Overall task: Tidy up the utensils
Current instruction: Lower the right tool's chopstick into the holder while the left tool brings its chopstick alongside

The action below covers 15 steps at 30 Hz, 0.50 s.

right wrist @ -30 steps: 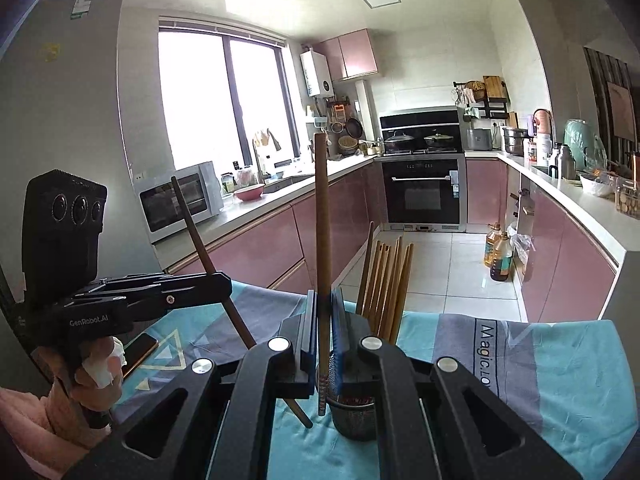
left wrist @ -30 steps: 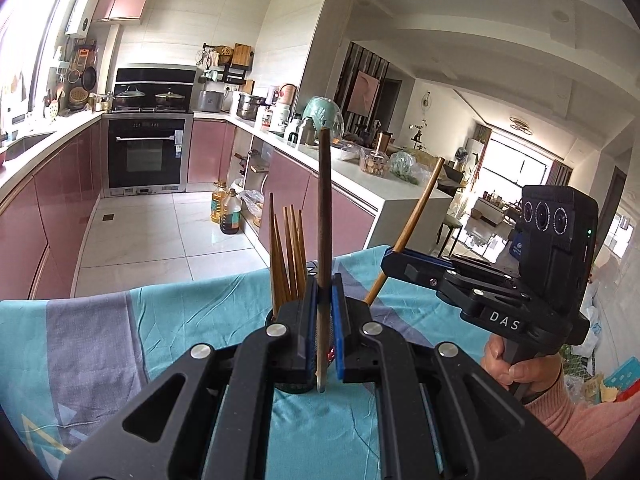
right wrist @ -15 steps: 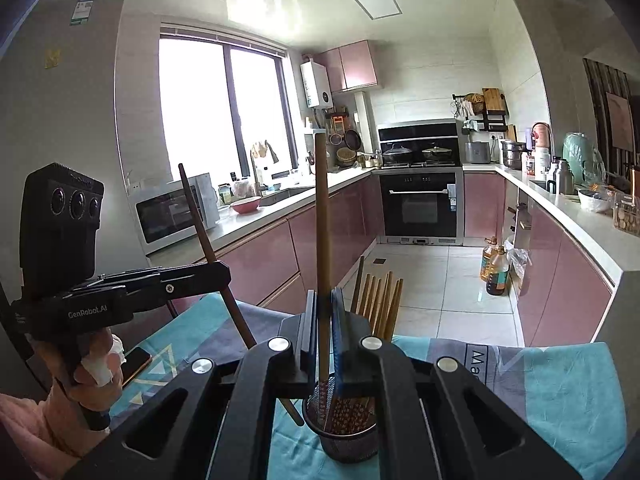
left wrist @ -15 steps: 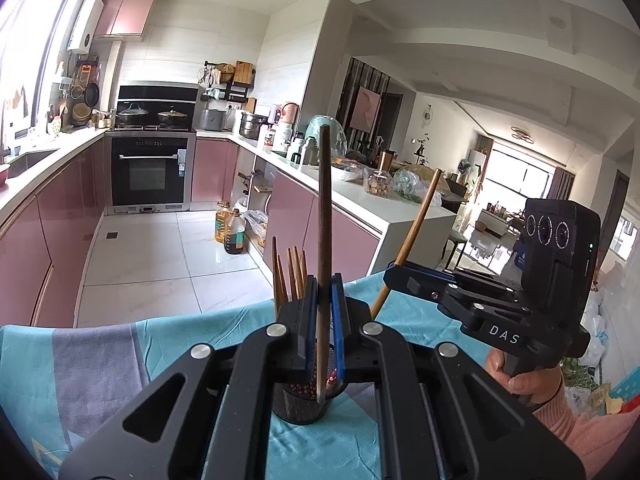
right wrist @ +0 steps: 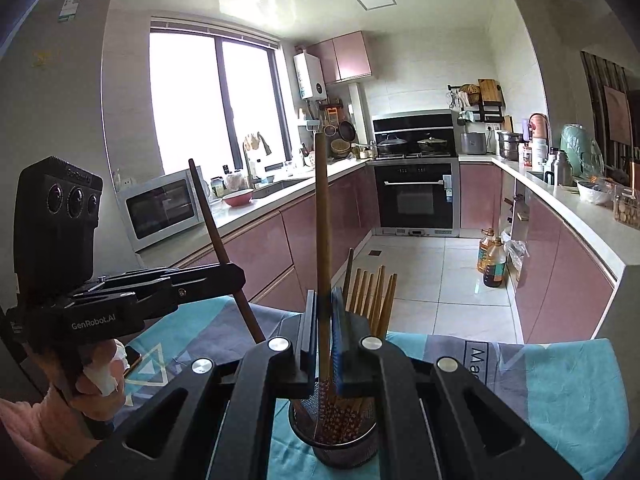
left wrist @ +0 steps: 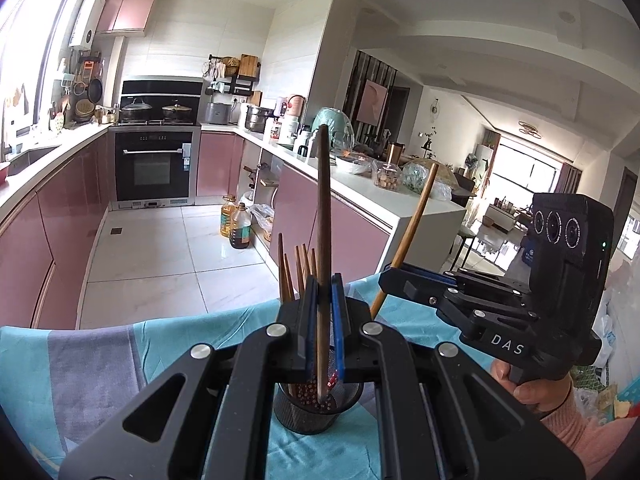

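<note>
My left gripper [left wrist: 322, 292] is shut on a dark brown chopstick [left wrist: 322, 208] that stands upright, its lower tip over the mouth of a black mesh holder [left wrist: 316, 412]. Several light wooden chopsticks [left wrist: 298, 268] stand in that holder. To the right, my right gripper [left wrist: 386, 276] holds a lighter chopstick [left wrist: 414, 220] at a slant. In the right wrist view the right gripper [right wrist: 323, 300] is shut on that light chopstick [right wrist: 322, 208], whose lower end reaches down into the holder [right wrist: 336, 440]. The left gripper [right wrist: 236, 276] with the dark chopstick [right wrist: 208, 216] is at the left.
The holder stands on a teal and grey tablecloth [left wrist: 100, 360]. A phone [right wrist: 132, 358] lies on the cloth near the person's left hand [right wrist: 100, 380]. Beyond the table edge are a tiled floor, pink cabinets and oil bottles [right wrist: 490, 258].
The holder has slid lower in both views and shows more below the jaws. Both grippers stay shut on their chopsticks.
</note>
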Each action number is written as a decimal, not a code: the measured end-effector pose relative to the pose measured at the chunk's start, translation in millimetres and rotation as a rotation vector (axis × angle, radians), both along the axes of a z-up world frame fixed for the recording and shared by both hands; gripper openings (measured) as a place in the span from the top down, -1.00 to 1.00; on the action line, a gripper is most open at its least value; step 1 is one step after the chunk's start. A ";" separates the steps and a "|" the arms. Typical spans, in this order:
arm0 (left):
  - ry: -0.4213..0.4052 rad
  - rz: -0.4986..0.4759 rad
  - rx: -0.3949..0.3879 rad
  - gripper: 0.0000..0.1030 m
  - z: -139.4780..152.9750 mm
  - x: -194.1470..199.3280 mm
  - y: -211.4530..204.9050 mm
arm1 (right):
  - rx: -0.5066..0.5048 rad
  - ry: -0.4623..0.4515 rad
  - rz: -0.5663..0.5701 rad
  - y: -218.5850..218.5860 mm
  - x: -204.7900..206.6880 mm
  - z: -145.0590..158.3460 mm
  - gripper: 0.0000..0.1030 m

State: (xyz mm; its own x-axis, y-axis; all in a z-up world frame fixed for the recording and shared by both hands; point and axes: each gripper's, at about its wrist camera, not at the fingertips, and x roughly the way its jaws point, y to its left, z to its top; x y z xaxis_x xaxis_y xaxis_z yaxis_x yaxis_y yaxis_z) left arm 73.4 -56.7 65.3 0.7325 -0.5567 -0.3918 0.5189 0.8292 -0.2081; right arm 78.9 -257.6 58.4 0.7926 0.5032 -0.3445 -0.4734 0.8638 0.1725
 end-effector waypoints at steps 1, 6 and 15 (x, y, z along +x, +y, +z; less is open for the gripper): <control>0.004 -0.001 0.002 0.85 -0.6 1.2 -1.3 | 0.000 0.003 -0.001 -0.1 0.9 -0.2 0.89; 0.026 -0.011 0.008 0.85 -5.3 1.0 -4.0 | -0.005 0.017 -0.003 0.1 2.5 -3.1 0.89; 0.038 -0.013 0.036 0.85 -0.9 9.5 -13.4 | -0.009 0.042 0.001 0.8 6.5 -8.2 0.89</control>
State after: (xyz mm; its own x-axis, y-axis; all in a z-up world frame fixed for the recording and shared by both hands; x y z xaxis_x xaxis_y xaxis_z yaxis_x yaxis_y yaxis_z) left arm 83.0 -70.0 64.5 0.7094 -0.5511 -0.4393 0.5216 0.8298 -0.1985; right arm 85.4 -256.9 50.2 0.7768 0.5007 -0.3819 -0.4670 0.8649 0.1840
